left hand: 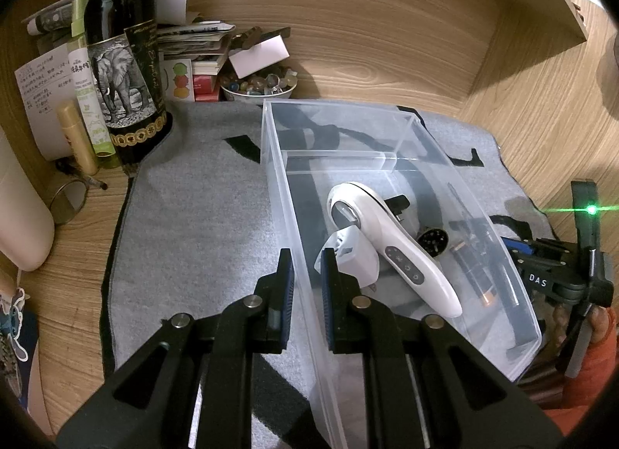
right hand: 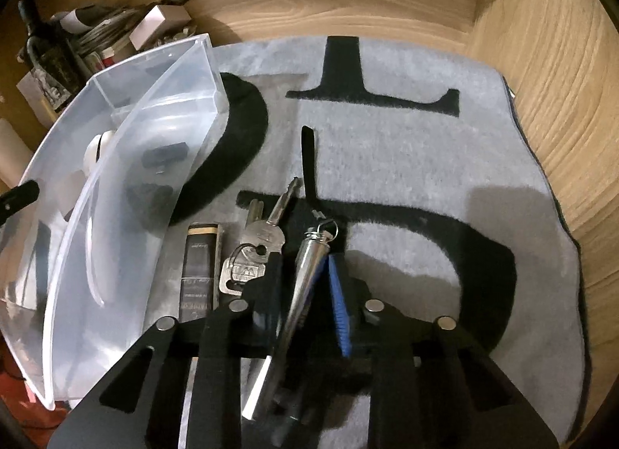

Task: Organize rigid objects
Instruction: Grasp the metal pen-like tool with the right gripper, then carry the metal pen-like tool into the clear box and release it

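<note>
A clear plastic bin [left hand: 499, 255] lies on a grey mat [left hand: 201, 217]. In it are a white handheld device [left hand: 390, 240], a white plug adapter [left hand: 356, 255], a black round part [left hand: 433, 242] and dark slim items [left hand: 476, 263]. My left gripper [left hand: 307, 267] is shut on the bin's near side wall, one finger outside, one inside. My right gripper [right hand: 303, 275] is shut on a silver cone-shaped metal pendant [right hand: 309, 267]. A key bunch [right hand: 255, 244] and a dark slim tube [right hand: 199, 263] lie beside it, next to the bin [right hand: 116, 193].
A wine bottle [left hand: 123, 62], a green spray bottle [left hand: 87, 74], a bowl of stones [left hand: 259, 83], papers and boxes crowd the back left. Wooden walls close the back and right. The right gripper's body [left hand: 561, 275] shows beyond the bin.
</note>
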`<action>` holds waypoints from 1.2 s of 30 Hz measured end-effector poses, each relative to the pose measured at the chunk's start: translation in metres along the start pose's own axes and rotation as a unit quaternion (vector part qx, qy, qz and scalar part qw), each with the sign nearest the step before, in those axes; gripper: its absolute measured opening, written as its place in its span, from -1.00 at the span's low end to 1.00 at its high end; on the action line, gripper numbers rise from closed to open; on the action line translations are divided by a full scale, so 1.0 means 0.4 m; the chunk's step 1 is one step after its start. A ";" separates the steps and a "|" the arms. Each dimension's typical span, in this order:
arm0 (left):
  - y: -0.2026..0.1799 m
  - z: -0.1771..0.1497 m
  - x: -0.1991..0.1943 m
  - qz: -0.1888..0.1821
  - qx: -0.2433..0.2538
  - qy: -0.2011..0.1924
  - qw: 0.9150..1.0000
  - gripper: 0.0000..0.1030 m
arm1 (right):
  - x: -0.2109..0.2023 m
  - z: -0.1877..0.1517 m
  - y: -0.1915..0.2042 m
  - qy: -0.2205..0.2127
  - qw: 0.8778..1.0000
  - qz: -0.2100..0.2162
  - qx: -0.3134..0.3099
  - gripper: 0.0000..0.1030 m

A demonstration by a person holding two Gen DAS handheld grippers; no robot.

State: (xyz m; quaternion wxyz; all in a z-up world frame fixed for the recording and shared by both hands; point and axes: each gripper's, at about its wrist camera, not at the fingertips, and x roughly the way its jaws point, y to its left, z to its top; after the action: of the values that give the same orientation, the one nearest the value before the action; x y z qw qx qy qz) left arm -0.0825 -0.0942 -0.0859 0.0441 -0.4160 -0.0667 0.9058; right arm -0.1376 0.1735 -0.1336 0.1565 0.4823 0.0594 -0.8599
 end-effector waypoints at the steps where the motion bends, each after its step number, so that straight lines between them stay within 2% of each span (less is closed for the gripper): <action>1: -0.001 0.001 0.001 0.000 0.000 0.000 1.000 -0.77 | 0.000 0.001 0.002 -0.002 1.000 -0.001 0.000 -0.70; 7: 0.000 0.000 0.000 0.000 0.001 0.000 1.000 -0.77 | -0.024 0.017 0.008 -0.032 0.999 0.004 0.000 -0.72; 17: 0.002 -0.001 -0.001 -0.001 0.001 0.000 1.000 -0.77 | -0.132 0.069 -0.003 -0.107 0.994 0.003 0.013 -0.72; 28: 0.009 0.003 0.003 -0.003 -0.007 -0.001 1.000 -0.77 | -0.226 0.131 0.054 -0.170 0.985 0.010 -0.022 -0.72; 36: 0.013 0.003 0.005 -0.004 -0.008 -0.003 1.000 -0.77 | -0.272 0.166 0.130 -0.204 0.976 0.041 -0.066 -0.72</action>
State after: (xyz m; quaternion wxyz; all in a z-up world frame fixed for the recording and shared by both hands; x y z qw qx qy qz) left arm -0.0848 -0.0991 -0.0874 0.0445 -0.4137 -0.0760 0.9062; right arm -0.1215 0.1307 -0.0038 0.2318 0.2875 0.0630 -0.9272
